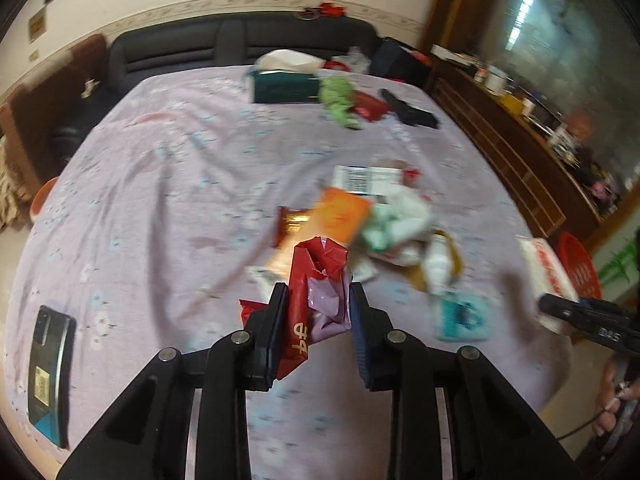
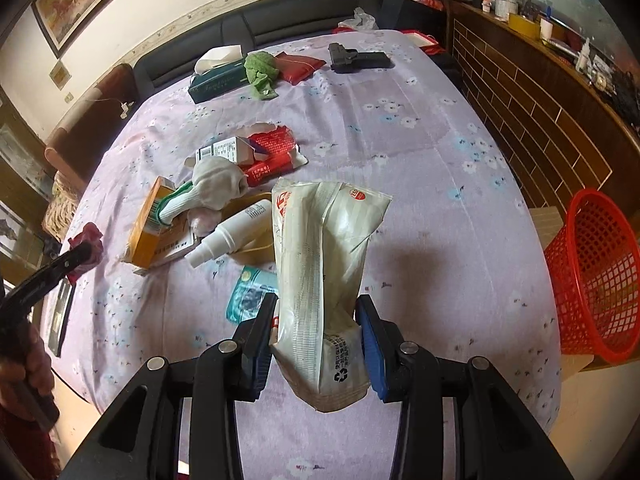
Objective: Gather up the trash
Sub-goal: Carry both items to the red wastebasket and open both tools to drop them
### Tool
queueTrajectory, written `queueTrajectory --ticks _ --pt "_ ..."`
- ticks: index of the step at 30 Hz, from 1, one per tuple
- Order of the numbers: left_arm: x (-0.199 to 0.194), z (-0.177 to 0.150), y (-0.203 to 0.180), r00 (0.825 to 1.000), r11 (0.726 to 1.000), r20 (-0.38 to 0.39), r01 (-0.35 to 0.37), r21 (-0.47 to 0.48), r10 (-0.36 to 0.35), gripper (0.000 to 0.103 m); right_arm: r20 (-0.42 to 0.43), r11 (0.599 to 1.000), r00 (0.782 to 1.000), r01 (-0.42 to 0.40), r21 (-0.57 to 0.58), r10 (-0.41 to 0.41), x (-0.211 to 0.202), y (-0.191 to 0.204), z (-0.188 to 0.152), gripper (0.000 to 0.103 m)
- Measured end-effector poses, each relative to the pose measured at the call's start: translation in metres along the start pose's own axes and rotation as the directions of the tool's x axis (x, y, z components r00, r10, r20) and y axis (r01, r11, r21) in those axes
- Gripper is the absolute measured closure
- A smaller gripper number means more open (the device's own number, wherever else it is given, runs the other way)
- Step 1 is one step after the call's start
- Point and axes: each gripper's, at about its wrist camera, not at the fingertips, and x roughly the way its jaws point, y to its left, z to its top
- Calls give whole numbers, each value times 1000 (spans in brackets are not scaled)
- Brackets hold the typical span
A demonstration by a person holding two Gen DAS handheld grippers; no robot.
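Over the bed (image 2: pixel 400 128), the left gripper (image 1: pixel 318 312) was clamped on a crumpled red wrapper (image 1: pixel 316 276) and the right gripper (image 2: pixel 318 320) squeezed a white pouch (image 2: pixel 320 248), a red basket (image 2: pixel 596 272) waiting beside the bed. Both pieces looked light, soft and crinkly, best pinched mid-body. The pouch bore a recycling mark; its other print was unreadable.
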Motion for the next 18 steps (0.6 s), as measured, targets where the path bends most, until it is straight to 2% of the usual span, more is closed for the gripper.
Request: queueTrajectory --ticks 6,10,13,18 --pt "-1 -1 -59 997 991 -14 78 108 -77 75 3 999 1000 -3 45 3 -12 -18 -13 61" --pt "4 -2 -108 991 972 -38 136 192 -131 75 20 995 1000 5 99 -7 -27 -43 -23 61" --pt "11 -2 -149 982 950 -69 186 249 -174 75 37 989 999 21 149 -27 -42 -70 -28 61" --pt "19 -1 -228 965 899 -99 262 351 -243 75 61 967 996 48 252 -65 -68 -132 -32 61"
